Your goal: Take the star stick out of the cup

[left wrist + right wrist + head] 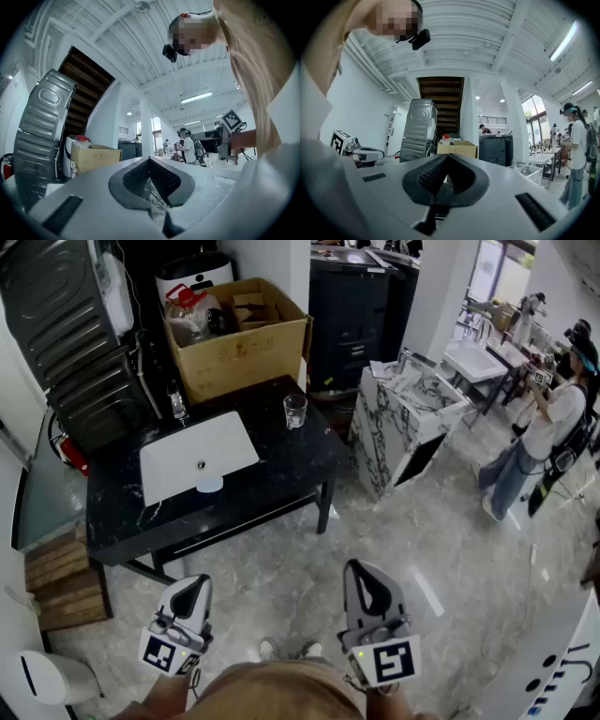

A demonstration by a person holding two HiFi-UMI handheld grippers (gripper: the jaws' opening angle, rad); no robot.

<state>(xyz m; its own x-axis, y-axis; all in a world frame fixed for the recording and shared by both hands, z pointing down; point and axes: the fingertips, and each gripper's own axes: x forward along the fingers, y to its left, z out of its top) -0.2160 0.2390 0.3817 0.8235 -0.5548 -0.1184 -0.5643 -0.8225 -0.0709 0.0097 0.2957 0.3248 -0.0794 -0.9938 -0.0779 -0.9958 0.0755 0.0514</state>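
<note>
On the black desk, the glass cup stands near the cardboard box; a star stick in it is too small to make out. Well apart from it, the left gripper and right gripper have their fingers pressed together, empty.

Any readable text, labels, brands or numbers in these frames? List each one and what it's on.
Nothing legible in any view.
cardboard box: faint print on its front, too blurred to read.
white panel, bottom right of the head view: blue marks, cut off at the edge, unreadable.
left cube marker, right cube marker: black-and-white square patterns, no letters or numbers.
</note>
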